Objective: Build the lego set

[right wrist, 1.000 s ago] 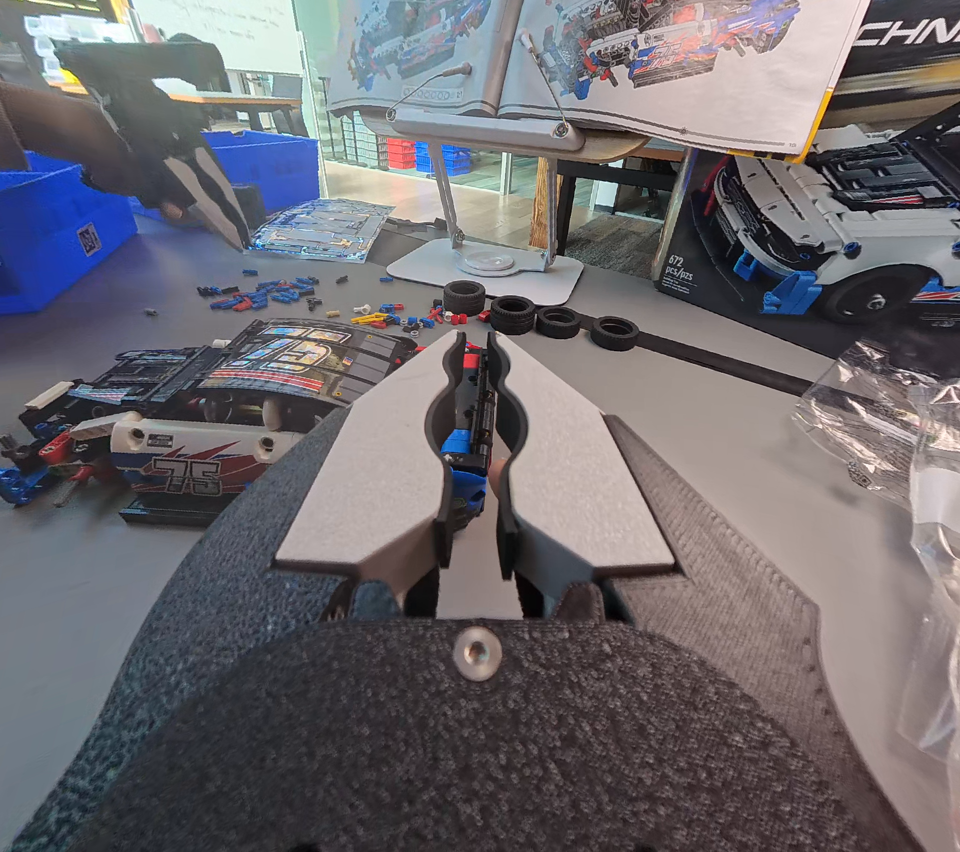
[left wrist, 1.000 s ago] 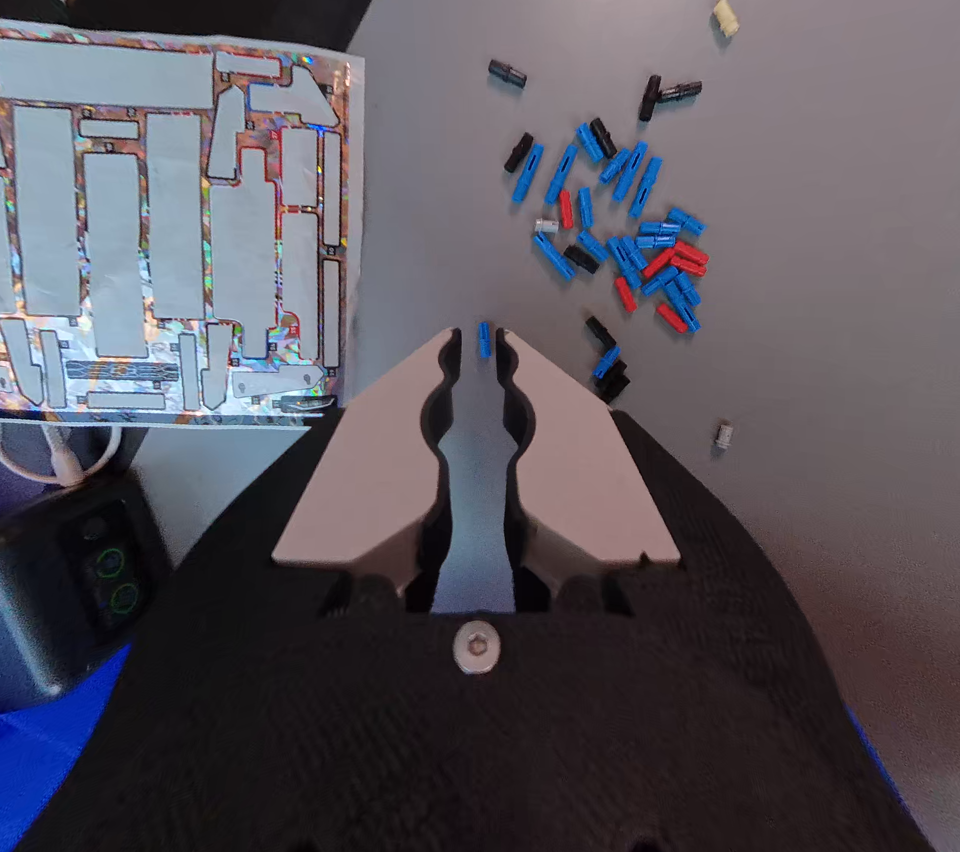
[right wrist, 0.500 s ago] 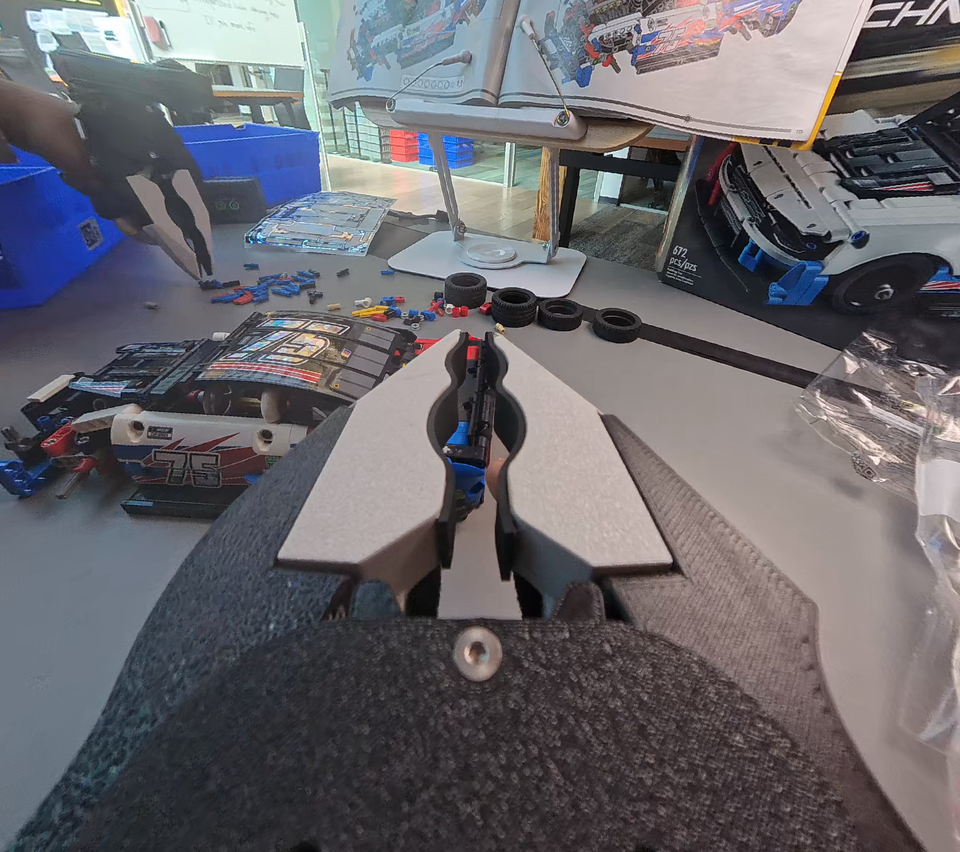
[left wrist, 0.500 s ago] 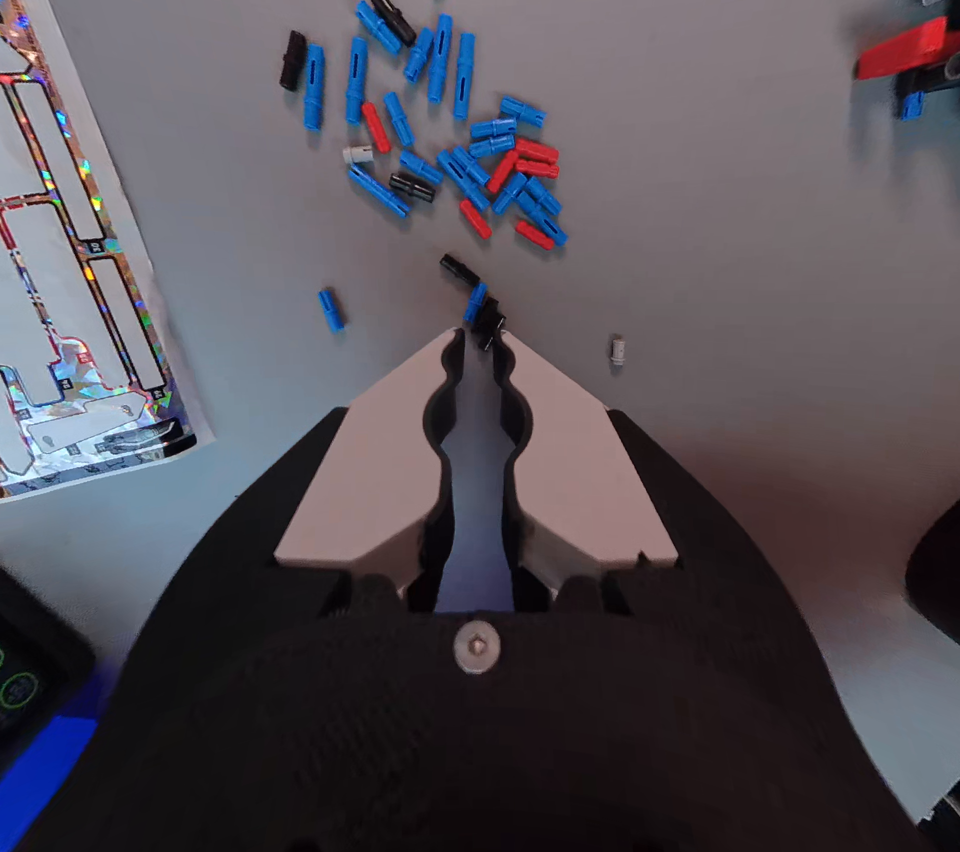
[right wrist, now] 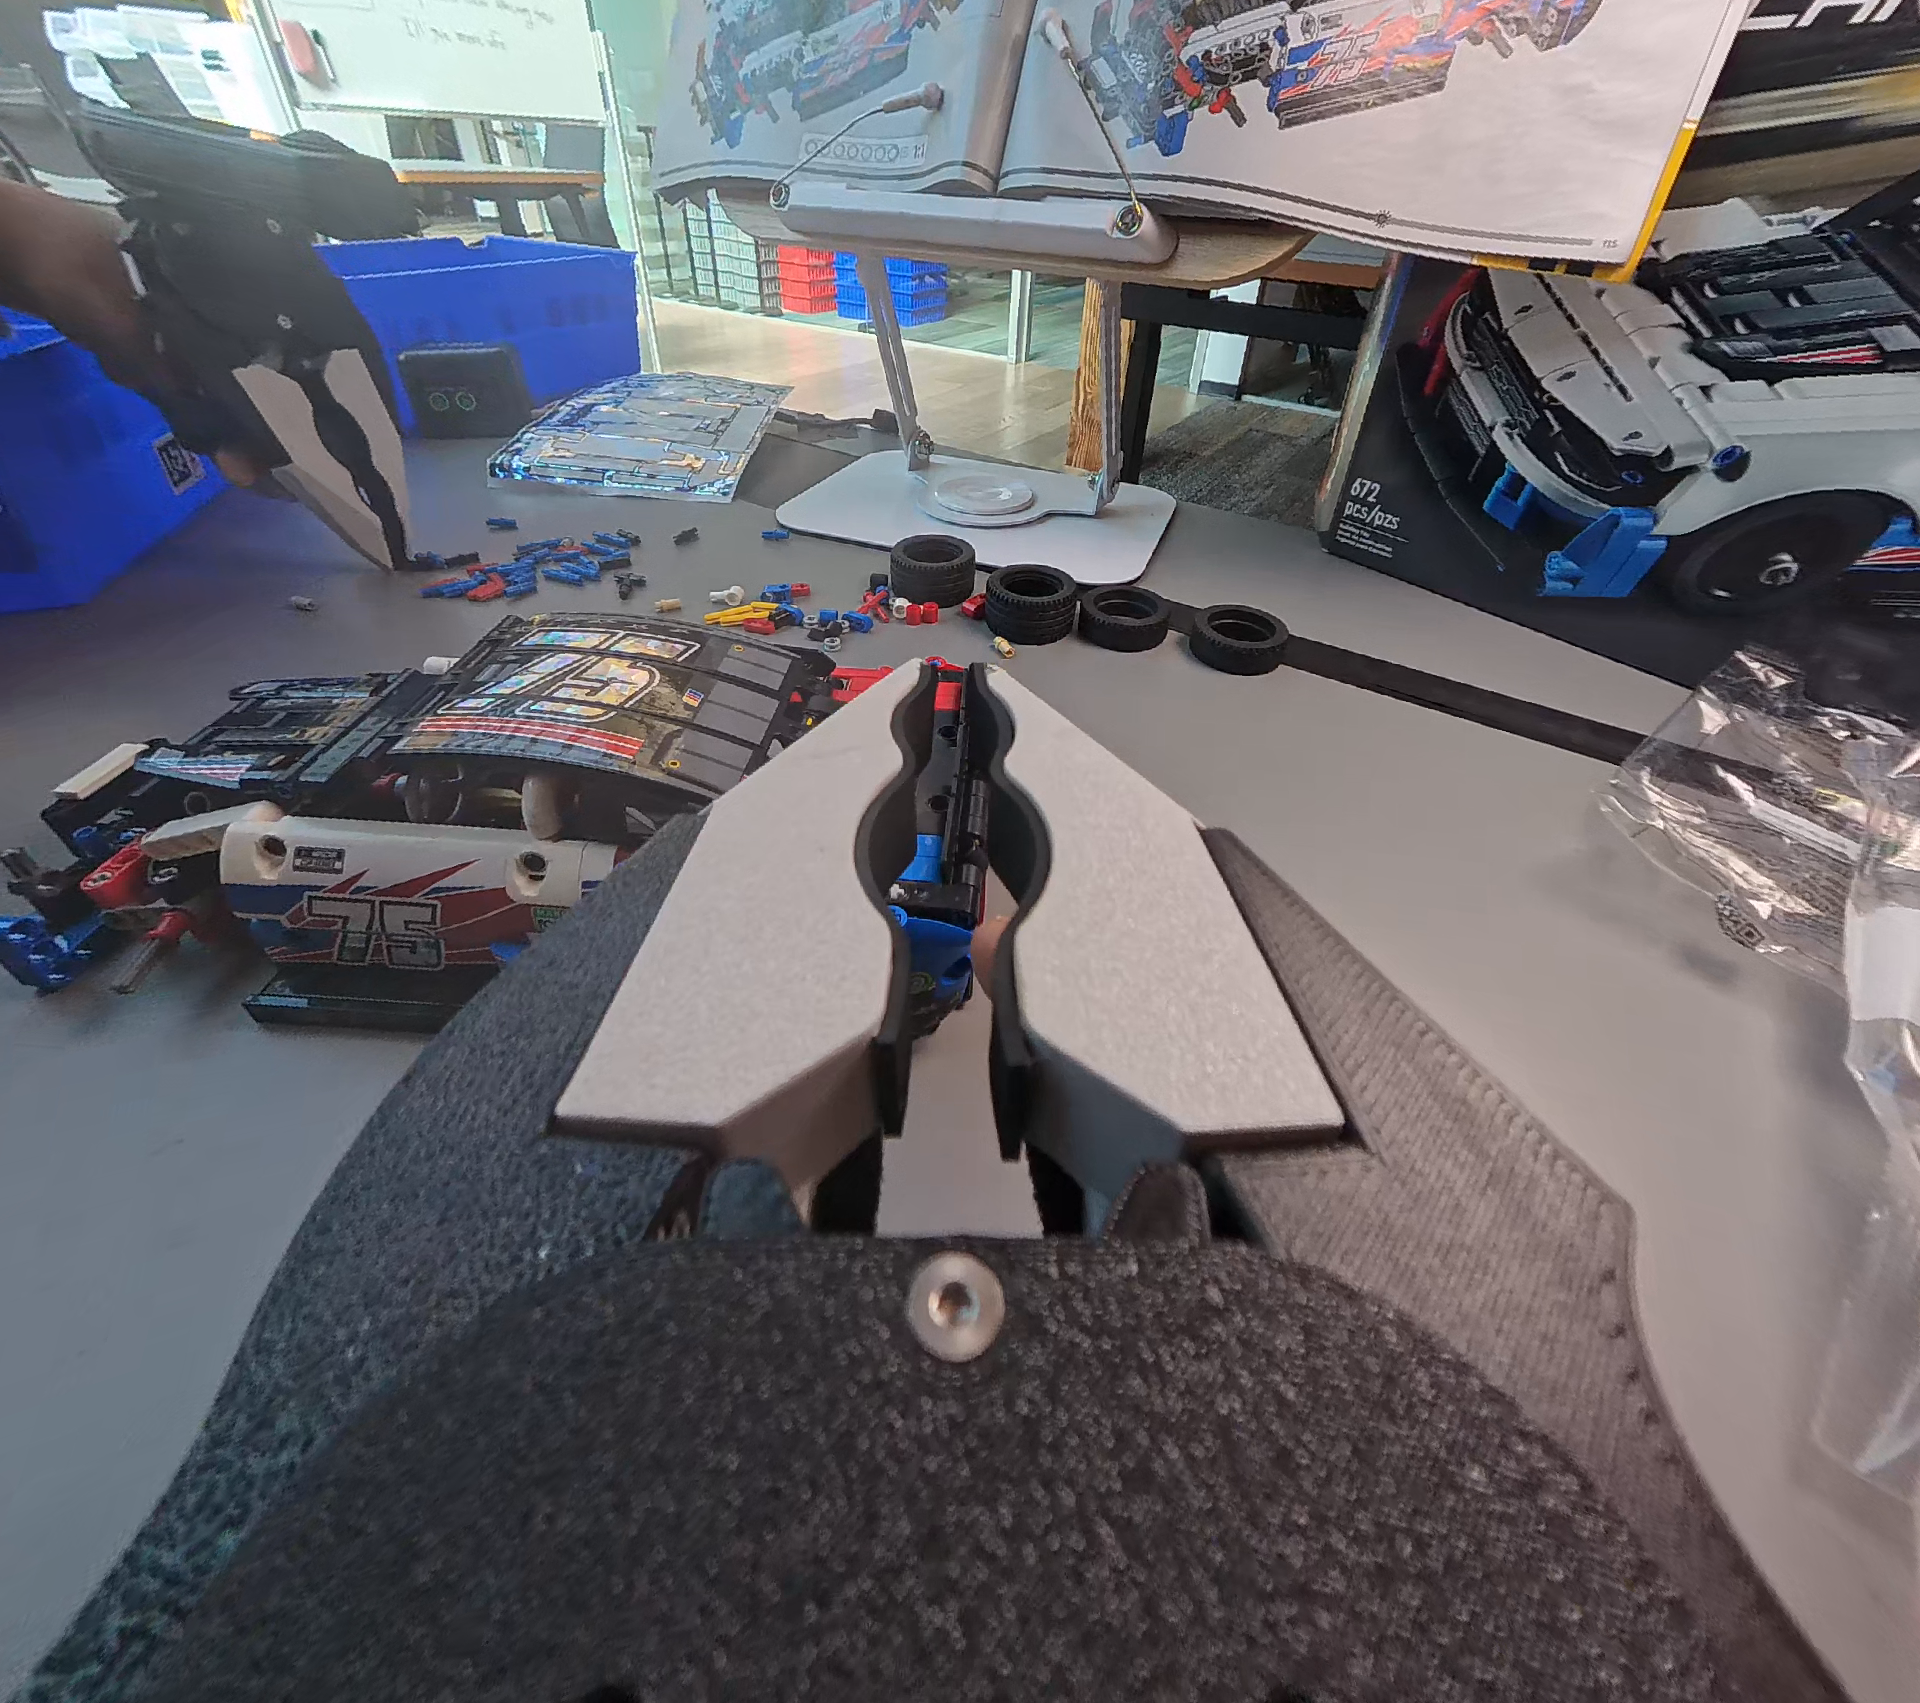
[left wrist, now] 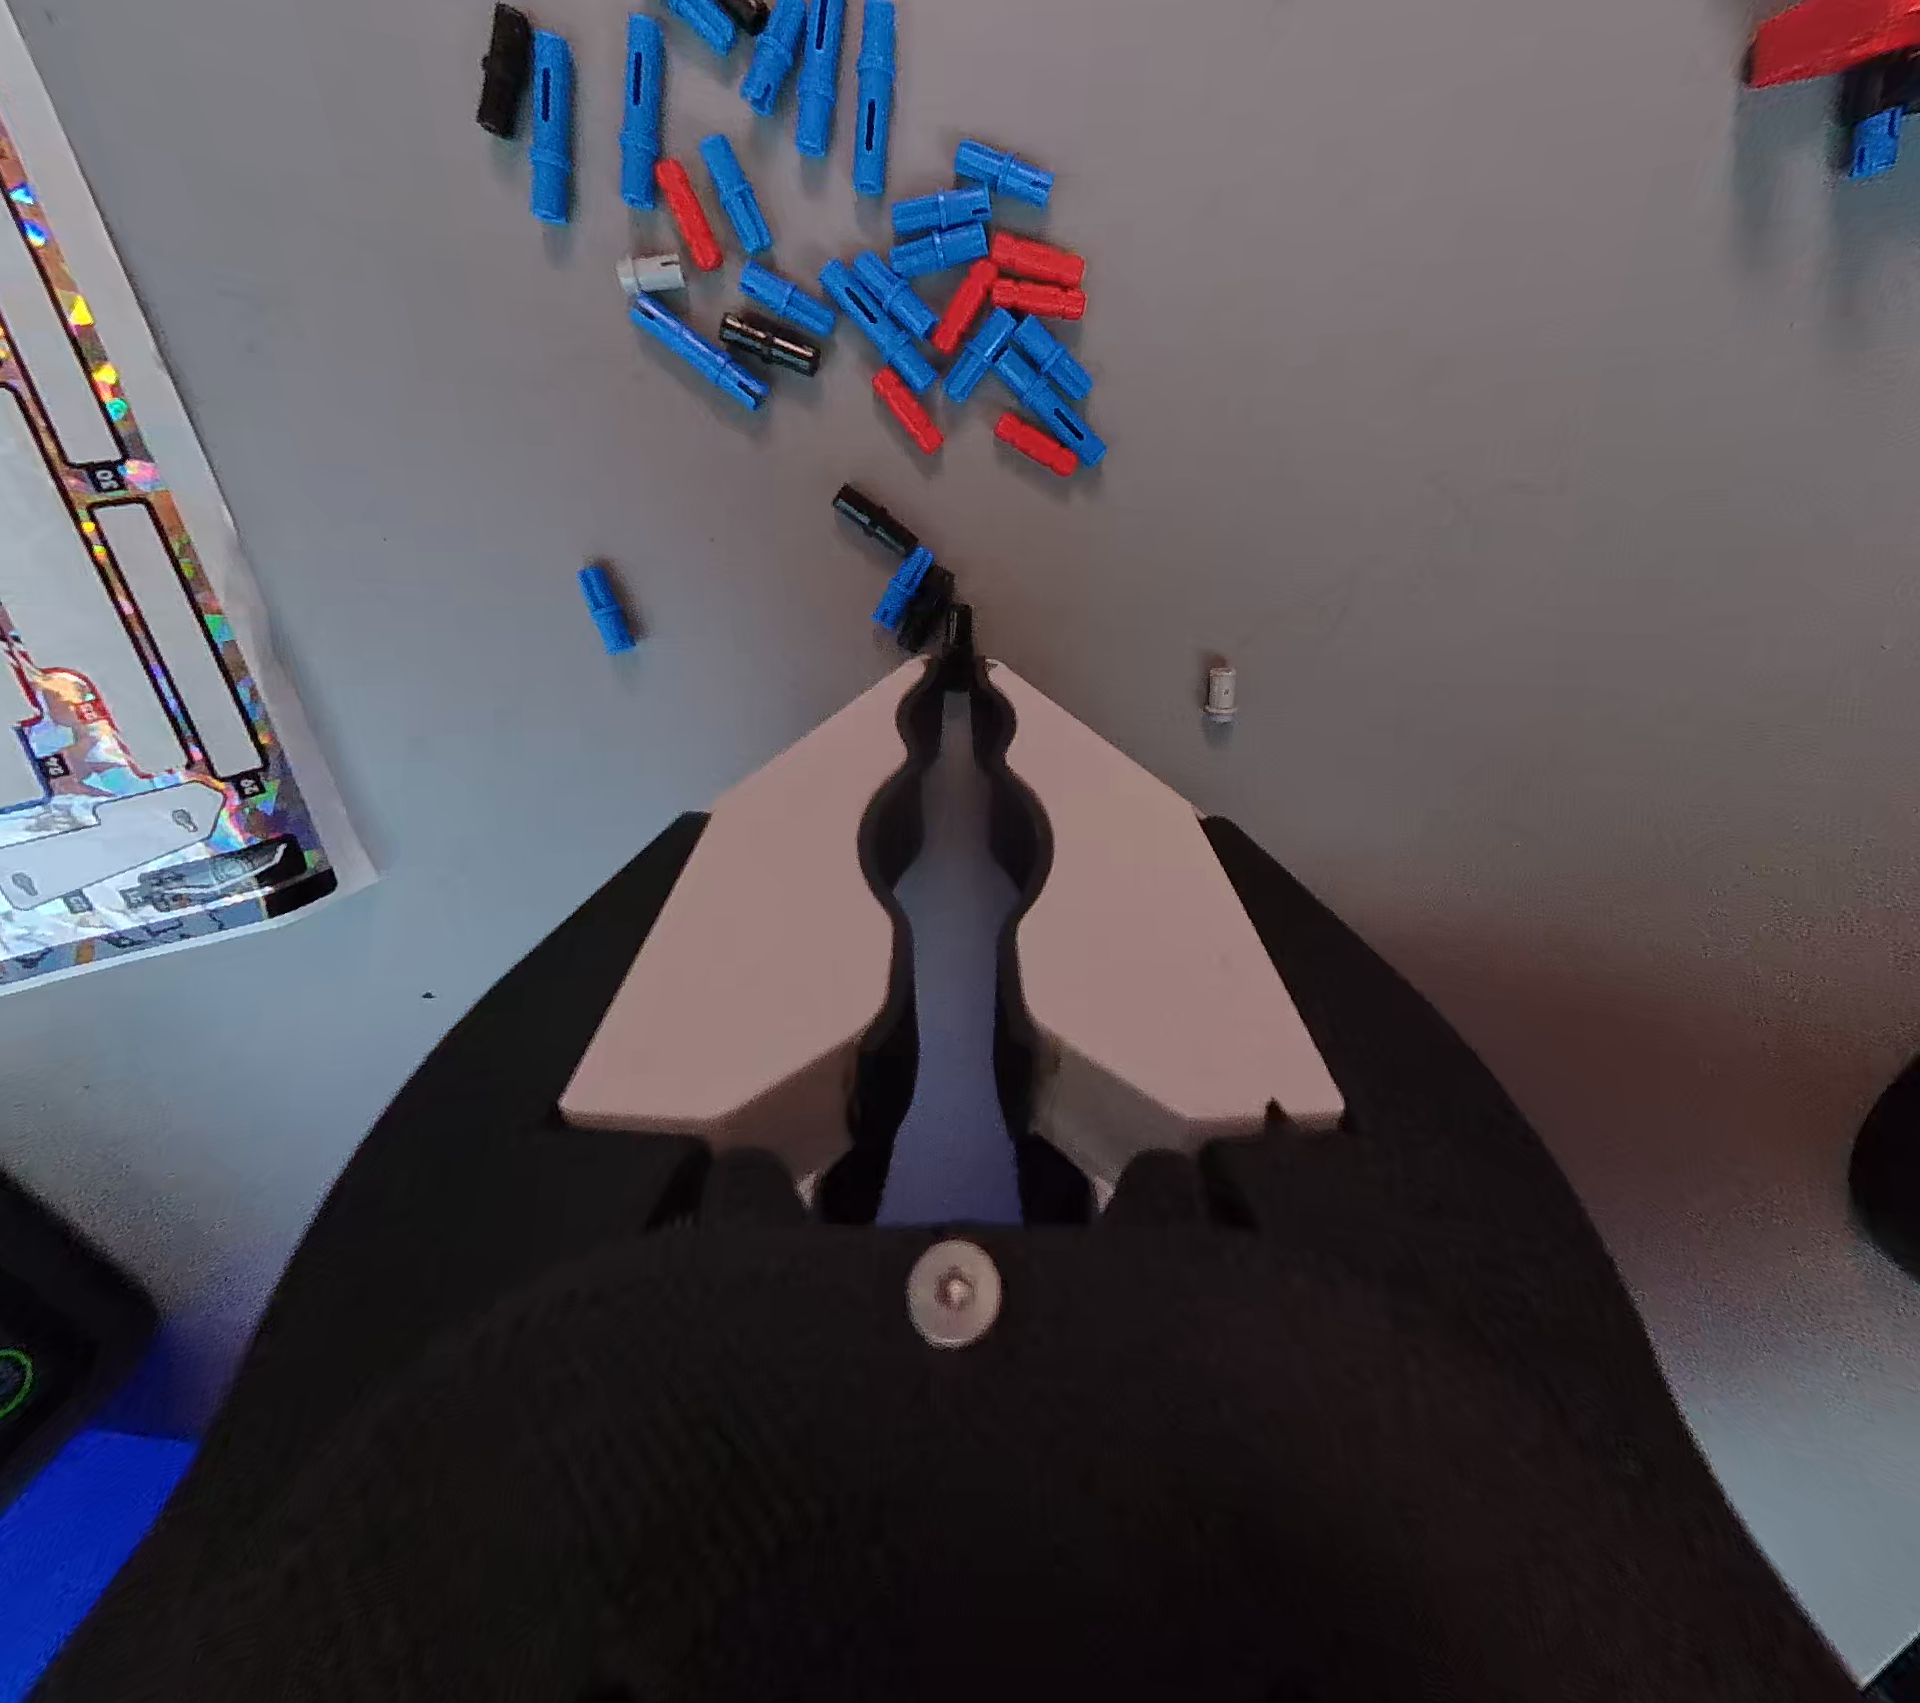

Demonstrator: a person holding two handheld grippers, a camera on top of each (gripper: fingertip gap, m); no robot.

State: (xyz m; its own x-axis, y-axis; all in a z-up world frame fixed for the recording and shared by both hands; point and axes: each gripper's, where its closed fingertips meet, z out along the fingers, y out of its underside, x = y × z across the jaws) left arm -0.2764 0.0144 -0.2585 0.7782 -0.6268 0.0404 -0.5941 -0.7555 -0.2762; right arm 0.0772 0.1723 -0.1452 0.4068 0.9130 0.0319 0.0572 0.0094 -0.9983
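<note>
My left gripper (left wrist: 958,666) points down at the grey table, its tips closed on a small black pin (left wrist: 954,637) beside a blue pin (left wrist: 902,585). A loose pile of blue, red and black pins (left wrist: 883,282) lies just beyond. My right gripper (right wrist: 956,687) is shut on a black, blue and red lego sub-assembly (right wrist: 951,812), held above the table. The partly built black car body (right wrist: 499,770) lies to its left. The left gripper also shows in the right wrist view (right wrist: 390,557), tips down at the pin pile.
A holographic sticker sheet (left wrist: 125,614) lies left of the pins. A few black tyres (right wrist: 1081,604), small loose parts (right wrist: 790,609), the instruction book on its stand (right wrist: 1247,12), the set box (right wrist: 1662,427), clear plastic bags (right wrist: 1787,822) and a blue bin (right wrist: 83,458) surround the work area. The left gripper's tips are roughly 40 cm from the right gripper's.
My left gripper moved right from the lone blue pin to the black and blue pins, dropped lower and narrowed onto a black pin. The right gripper held still with its sub-assembly.
</note>
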